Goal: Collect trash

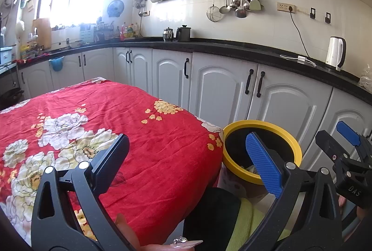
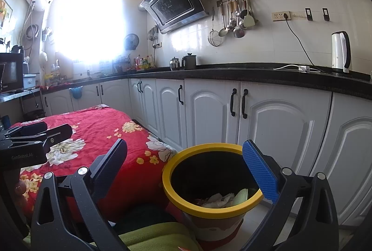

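A round waste bin with a yellow rim and black lining (image 2: 210, 183) is shown on the floor, just beside the corner of a table draped in a red cloth printed with white and yellow flowers (image 1: 130, 125) and in front of white panelled cabinet doors with black handles (image 2: 209, 111). Inside the bin, crumpled white paper (image 2: 218, 199) and a pale green scrap (image 2: 240, 197) are seen lying at the bottom. The left gripper (image 1: 188, 165) is held above the cloth's near edge with its fingers spread wide and nothing between them; its blue ribbed pad (image 1: 264, 164) overlaps the bin's mouth in the left wrist view. The right gripper (image 2: 193, 169) is held above the bin, likewise wide open and empty. On the black countertop (image 2: 232, 72), a white electric kettle (image 2: 340, 51) and two dark pots (image 2: 183, 62) are seen; their contents cannot be told.
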Demonstrator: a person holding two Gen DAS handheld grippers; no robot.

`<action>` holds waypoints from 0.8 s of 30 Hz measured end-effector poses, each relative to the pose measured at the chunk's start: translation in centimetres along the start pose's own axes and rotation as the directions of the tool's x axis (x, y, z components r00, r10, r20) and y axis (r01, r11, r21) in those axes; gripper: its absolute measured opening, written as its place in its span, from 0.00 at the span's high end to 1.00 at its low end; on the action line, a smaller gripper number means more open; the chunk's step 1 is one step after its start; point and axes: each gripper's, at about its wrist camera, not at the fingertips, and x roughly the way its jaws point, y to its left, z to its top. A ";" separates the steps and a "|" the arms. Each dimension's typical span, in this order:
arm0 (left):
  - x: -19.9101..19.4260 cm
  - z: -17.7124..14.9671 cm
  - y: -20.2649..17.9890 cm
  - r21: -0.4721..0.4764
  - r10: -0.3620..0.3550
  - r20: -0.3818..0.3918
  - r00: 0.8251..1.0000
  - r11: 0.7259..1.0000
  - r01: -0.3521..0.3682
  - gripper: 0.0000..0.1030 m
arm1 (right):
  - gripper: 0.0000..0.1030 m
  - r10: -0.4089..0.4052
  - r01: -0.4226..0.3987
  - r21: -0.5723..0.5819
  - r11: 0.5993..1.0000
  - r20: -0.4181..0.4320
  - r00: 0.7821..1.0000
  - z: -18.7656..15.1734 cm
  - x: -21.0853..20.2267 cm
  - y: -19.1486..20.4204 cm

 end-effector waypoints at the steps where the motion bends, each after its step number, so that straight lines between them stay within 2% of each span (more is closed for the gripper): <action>1: 0.0 0.0 0.0 -0.001 0.000 0.001 1.000 1.000 0.000 0.11 | 0.06 0.000 0.000 -0.001 1.000 0.000 1.000 0.0 0.0 0.0; 24: 0.0 0.1 0.0 0.000 0.001 0.006 1.000 1.000 -0.001 0.11 | 0.06 -0.003 0.003 0.002 1.000 0.000 1.000 0.0 0.0 -0.1</action>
